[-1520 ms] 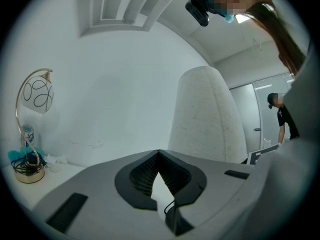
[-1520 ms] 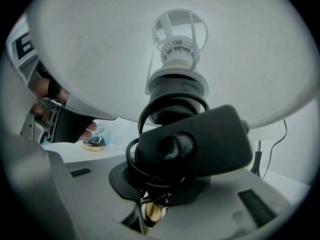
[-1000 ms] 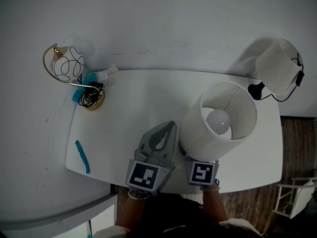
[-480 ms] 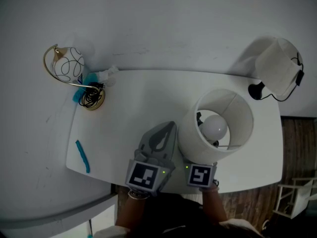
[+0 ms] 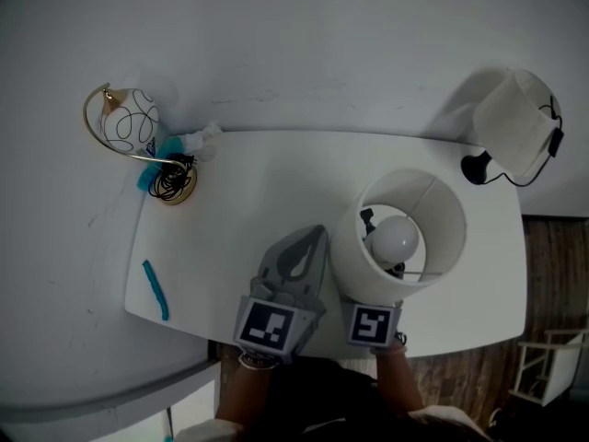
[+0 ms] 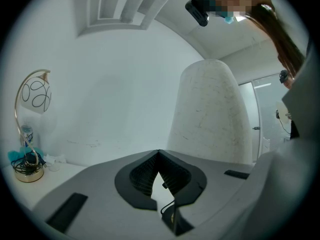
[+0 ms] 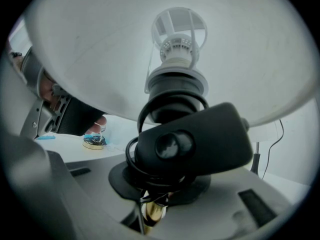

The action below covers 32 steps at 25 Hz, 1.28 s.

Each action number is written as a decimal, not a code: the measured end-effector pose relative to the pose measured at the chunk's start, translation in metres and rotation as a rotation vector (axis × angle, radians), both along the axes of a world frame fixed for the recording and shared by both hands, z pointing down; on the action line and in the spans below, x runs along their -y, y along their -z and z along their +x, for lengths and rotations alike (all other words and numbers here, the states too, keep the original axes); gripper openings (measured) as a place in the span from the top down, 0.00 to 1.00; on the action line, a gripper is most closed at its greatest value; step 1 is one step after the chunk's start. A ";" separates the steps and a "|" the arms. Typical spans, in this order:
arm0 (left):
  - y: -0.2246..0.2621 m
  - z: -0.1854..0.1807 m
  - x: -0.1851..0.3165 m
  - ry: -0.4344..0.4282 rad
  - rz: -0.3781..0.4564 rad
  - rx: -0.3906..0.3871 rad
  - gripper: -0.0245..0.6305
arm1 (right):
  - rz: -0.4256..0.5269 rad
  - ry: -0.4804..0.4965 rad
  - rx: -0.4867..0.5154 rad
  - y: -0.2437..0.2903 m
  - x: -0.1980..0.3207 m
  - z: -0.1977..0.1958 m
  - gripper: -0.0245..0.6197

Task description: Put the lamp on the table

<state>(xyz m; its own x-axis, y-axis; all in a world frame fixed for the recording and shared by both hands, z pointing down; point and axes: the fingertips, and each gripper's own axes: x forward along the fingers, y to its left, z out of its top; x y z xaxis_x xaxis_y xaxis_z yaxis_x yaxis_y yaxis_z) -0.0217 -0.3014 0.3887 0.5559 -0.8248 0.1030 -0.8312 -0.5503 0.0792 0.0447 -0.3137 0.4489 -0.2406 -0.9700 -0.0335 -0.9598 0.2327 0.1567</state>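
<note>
The lamp (image 5: 354, 256), a white drum shade with a round bulb (image 5: 394, 238) inside, stands upright over the right half of the white table (image 5: 248, 182). My right gripper (image 5: 373, 313) reaches under the shade from the front edge. In the right gripper view it (image 7: 152, 204) is shut on the lamp's gold stem (image 7: 152, 213), with a black plug (image 7: 192, 144) and wound cord just above the jaws. The lamp's foot is hidden. My left gripper (image 5: 311, 238) lies beside the shade, shut and empty (image 6: 159, 154); the shade (image 6: 212, 114) rises to its right.
A small globe lamp on a gold arc (image 5: 129, 122) stands at the back left corner, with a coiled black cord (image 5: 170, 182) at its base. A blue strip (image 5: 155, 290) lies near the left front edge. Another white shade (image 5: 515, 122) with a black cord (image 5: 479, 168) sits at the back right.
The lamp shade leaned away toward the back right a second ago and has swung upright, its opening now facing straight up. Both grippers stayed where they were.
</note>
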 end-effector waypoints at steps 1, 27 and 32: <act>0.000 0.000 0.000 0.000 0.001 0.001 0.96 | 0.008 0.002 0.002 0.001 0.000 0.000 0.84; 0.002 -0.006 -0.013 0.001 0.007 -0.001 0.96 | -0.059 -0.031 0.013 -0.013 -0.006 0.005 0.77; 0.004 -0.006 -0.020 0.005 0.007 0.002 0.96 | -0.083 -0.038 0.024 -0.016 -0.011 0.007 0.76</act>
